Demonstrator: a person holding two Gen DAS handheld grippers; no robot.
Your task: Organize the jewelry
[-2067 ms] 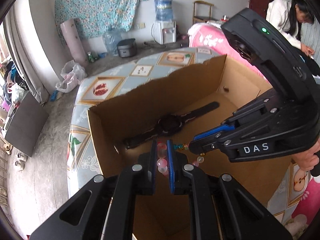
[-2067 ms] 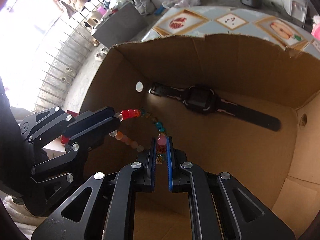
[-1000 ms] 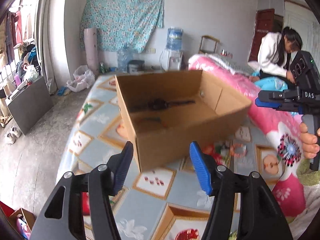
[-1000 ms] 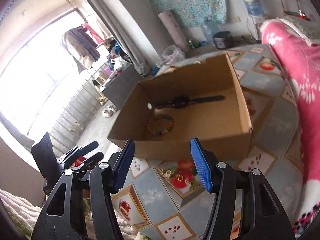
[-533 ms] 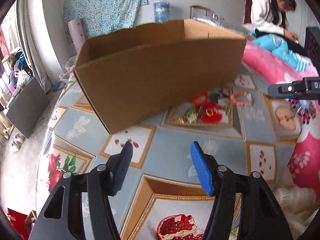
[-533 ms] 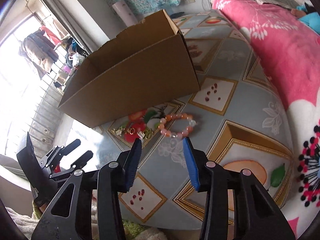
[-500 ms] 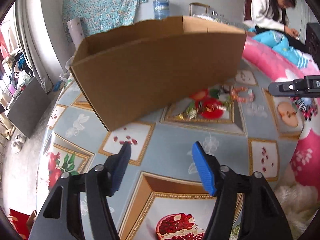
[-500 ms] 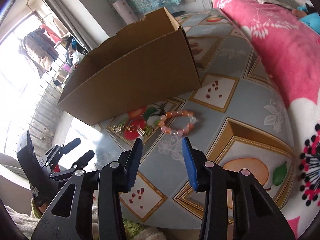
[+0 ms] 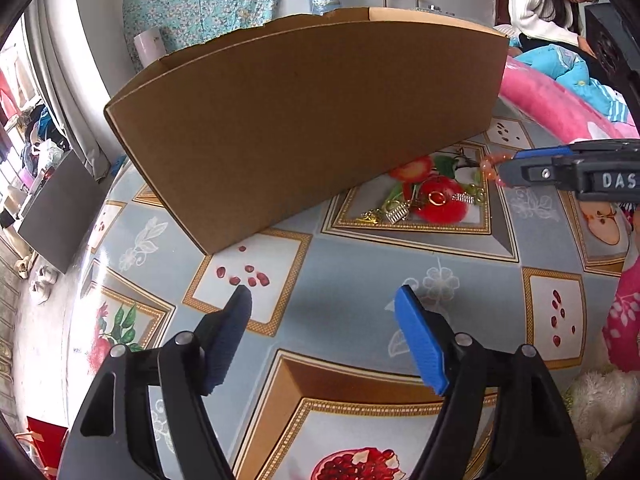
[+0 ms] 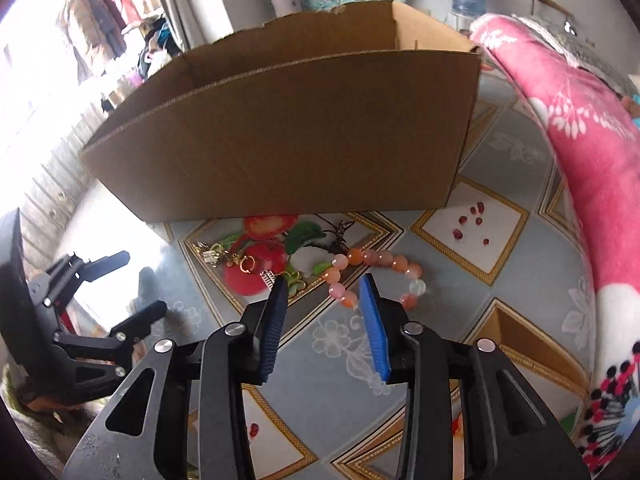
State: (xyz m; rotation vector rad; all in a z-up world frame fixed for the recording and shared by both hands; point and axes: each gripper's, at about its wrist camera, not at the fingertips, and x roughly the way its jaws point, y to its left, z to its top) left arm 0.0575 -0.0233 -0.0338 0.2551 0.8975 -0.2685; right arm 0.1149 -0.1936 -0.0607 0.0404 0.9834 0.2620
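An orange and pink bead bracelet [image 10: 384,258] lies on the patterned tablecloth in front of the cardboard box [image 10: 288,140]. My right gripper [image 10: 323,284] hangs low over the bracelet's left side. Its jaws are closing with a few beads between the tips, and the pads are clear of them. Small gold and silver pieces [image 10: 216,254] lie to the left on the printed red fruit. In the left wrist view my left gripper [image 9: 322,300] is over bare cloth, its jaws opening with nothing between them. The box [image 9: 300,120] stands ahead, with the gold pieces [image 9: 400,210], bracelet [image 9: 490,164] and right gripper [image 9: 508,166] to the right.
A pink flowered blanket [image 10: 580,160] rises along the right side of the table. A person in white [image 9: 548,0] sits at the back right. The table's rounded left edge [image 9: 80,272] drops to the floor. My left gripper [image 10: 140,284] shows at the far left.
Both grippers left the box, where a multicoloured bracelet stayed, and sank to the cloth in front of it. The right jaws narrowed around the orange bracelet; the left jaws widened.
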